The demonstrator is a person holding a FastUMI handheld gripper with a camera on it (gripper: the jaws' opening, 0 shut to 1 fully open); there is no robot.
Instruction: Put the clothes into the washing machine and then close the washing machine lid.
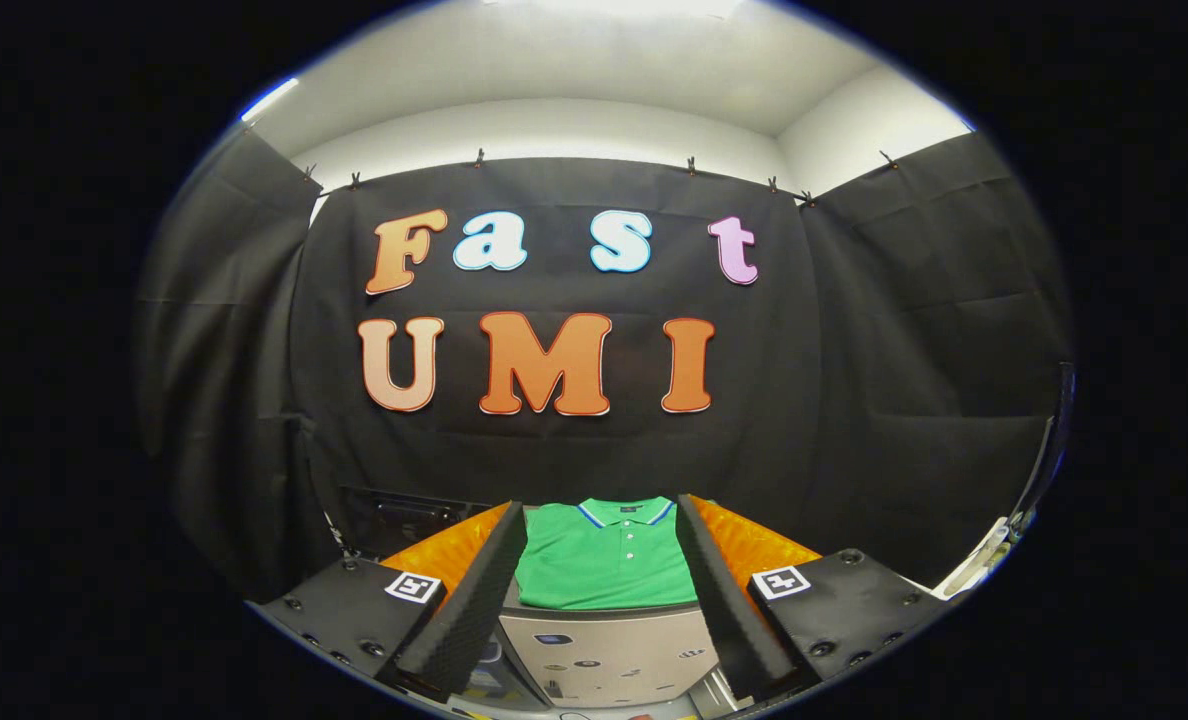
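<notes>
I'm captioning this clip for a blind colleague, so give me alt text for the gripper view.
A folded green polo shirt lies on a grey washing machine top, framed between the open fingers of the hand-held gripper, which is not touching it. A black cloth wall hangs behind.

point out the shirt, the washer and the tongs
shirt (604,562): gripper view, on its chest below the buttons, folded flat between the open fingers.
washer (609,655): gripper view, on its pale top panel, under the shirt.
tongs (602,560): gripper view, midway between the fingertips.

The tool (602,575) fingers hide both sides of the folded green shirt (604,560).
</notes>
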